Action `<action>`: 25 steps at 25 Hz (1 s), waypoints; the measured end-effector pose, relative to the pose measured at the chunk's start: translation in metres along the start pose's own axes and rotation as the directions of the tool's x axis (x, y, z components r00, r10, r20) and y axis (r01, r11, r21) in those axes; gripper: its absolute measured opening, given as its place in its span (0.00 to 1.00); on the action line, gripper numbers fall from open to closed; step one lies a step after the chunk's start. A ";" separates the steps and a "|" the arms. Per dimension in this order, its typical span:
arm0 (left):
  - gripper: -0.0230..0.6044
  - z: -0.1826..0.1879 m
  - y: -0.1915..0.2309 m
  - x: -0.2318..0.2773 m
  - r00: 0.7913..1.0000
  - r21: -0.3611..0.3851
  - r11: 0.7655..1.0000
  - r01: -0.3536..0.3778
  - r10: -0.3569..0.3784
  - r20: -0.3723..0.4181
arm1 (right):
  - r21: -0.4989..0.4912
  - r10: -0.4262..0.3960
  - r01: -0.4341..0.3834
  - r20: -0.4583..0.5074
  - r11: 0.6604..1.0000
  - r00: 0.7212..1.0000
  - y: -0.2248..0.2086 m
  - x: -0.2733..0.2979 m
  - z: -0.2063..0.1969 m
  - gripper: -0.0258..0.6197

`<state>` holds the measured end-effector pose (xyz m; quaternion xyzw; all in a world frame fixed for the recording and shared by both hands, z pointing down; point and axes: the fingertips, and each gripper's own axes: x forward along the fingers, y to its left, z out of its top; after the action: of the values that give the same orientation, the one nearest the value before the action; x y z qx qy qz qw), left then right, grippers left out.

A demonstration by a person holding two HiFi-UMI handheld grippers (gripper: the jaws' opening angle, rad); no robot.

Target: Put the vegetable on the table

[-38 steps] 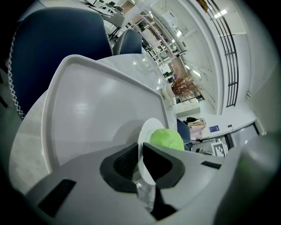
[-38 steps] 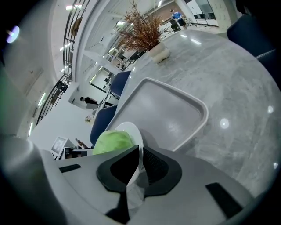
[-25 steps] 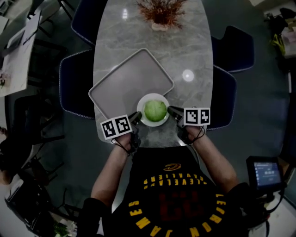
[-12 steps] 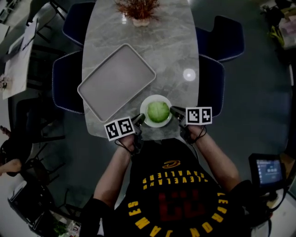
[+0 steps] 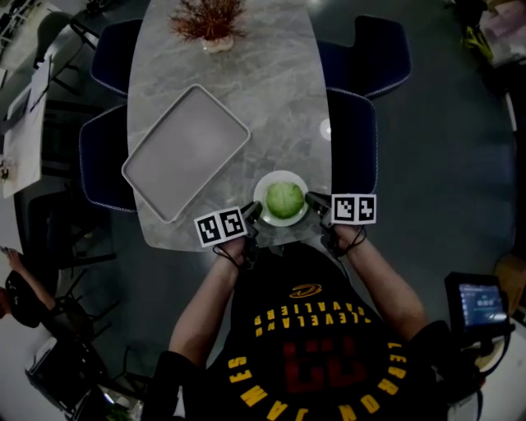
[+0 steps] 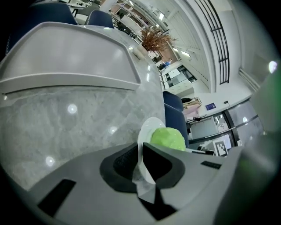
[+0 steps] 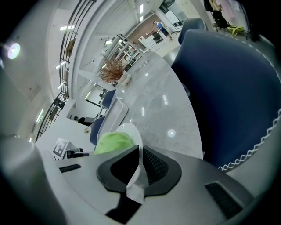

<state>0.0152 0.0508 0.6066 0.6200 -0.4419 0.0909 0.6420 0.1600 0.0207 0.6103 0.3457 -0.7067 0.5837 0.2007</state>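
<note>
Head view: person at near end of marble counter, one tool in each hand.

L tool: jaws nearly together, clamped on L rim of plate. L gripper view confirms: thin white rim pinched betw. the two dark pads, running up out of the jaws.

R tool: same on the R rim. R gripper view shows the rim edge-on betw. its pads, jaws narrow, gripping.

Vegetable: round, pale green, leafy, looks like a small cabbage. Sits centred in plate, betw. the two tools, touching neither. Plate is over the near end of counter, close to the edge nearest the person. Resting or held just above the surface: can't tell.

Tray: grey, rectangular w/ rounded corners, set at an angle on counter, to the L of and beyond plate, near it but apart. One corner overhangs counter's L edge.

Plant: reddish-brown, dry-looking, in a pale pot at far end of counter, well apart from plate.

Chairs: dark blue, two per side, pushed in vs. counter. R gripper view: nearest R chair fills the R side of that view, white stitching along its edge.
</note>
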 end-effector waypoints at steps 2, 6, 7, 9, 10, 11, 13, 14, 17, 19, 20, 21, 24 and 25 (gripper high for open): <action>0.09 -0.002 0.002 0.008 1.000 0.019 1.000 -0.008 0.009 -0.009 | 0.016 -0.002 0.002 0.016 1.000 1.000 -0.008 0.001 -0.003 0.09; 0.09 -0.004 0.010 0.021 0.999 0.056 0.998 -0.021 0.023 -0.032 | 0.033 -0.008 0.007 0.039 0.999 0.999 -0.022 0.008 -0.011 0.09; 0.09 -0.004 0.011 0.023 0.999 0.062 0.998 -0.024 0.026 -0.038 | 0.036 -0.009 0.008 0.042 0.999 0.999 -0.024 0.010 -0.012 0.09; 0.09 -0.004 0.014 0.027 0.998 0.073 0.997 -0.027 0.030 -0.047 | 0.040 -0.010 0.008 0.047 0.999 0.999 -0.029 0.013 -0.014 0.09; 0.09 -0.004 0.014 0.029 0.998 0.077 0.997 -0.028 0.032 -0.050 | 0.042 -0.009 0.007 0.050 0.999 0.999 -0.030 0.014 -0.014 0.09; 0.09 -0.004 0.015 0.030 0.998 0.079 0.996 -0.029 0.033 -0.052 | 0.045 -0.009 0.006 0.054 0.999 0.999 -0.032 0.014 -0.014 0.09; 0.09 -0.003 0.014 0.032 0.998 0.083 0.996 -0.028 0.033 -0.057 | 0.050 -0.011 0.008 0.059 0.999 0.998 -0.034 0.015 -0.013 0.09; 0.09 -0.003 0.014 0.033 0.998 0.084 0.996 -0.028 0.034 -0.061 | 0.054 -0.014 0.011 0.060 0.999 0.998 -0.035 0.015 -0.012 0.09; 0.09 -0.002 0.015 0.036 0.997 0.093 0.995 -0.034 0.041 -0.072 | 0.063 -0.024 0.020 0.058 0.998 0.998 -0.037 0.016 -0.013 0.09; 0.09 -0.002 0.016 0.037 0.996 0.098 0.994 -0.036 0.044 -0.078 | 0.072 -0.025 0.021 0.059 0.997 0.998 -0.039 0.017 -0.014 0.09; 0.09 -0.003 0.016 0.038 0.996 0.100 0.994 -0.036 0.044 -0.080 | 0.077 -0.024 0.019 0.061 0.997 0.998 -0.040 0.017 -0.015 0.09; 0.09 -0.003 0.017 0.039 0.996 0.101 0.994 -0.036 0.044 -0.081 | 0.082 -0.022 0.017 0.063 0.996 0.998 -0.041 0.017 -0.015 0.09; 0.09 -0.005 0.018 0.042 0.996 0.102 0.994 -0.039 0.047 -0.081 | 0.089 -0.015 0.008 0.071 0.996 0.997 -0.042 0.017 -0.016 0.09; 0.09 -0.005 0.019 0.042 0.995 0.102 0.994 -0.040 0.049 -0.081 | 0.088 -0.013 0.006 0.073 0.996 0.997 -0.043 0.017 -0.016 0.09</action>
<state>0.0302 0.0411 0.6499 0.6371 -0.4231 0.1532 0.6258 0.1770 0.0280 0.6553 0.3790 -0.6855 0.6002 0.1620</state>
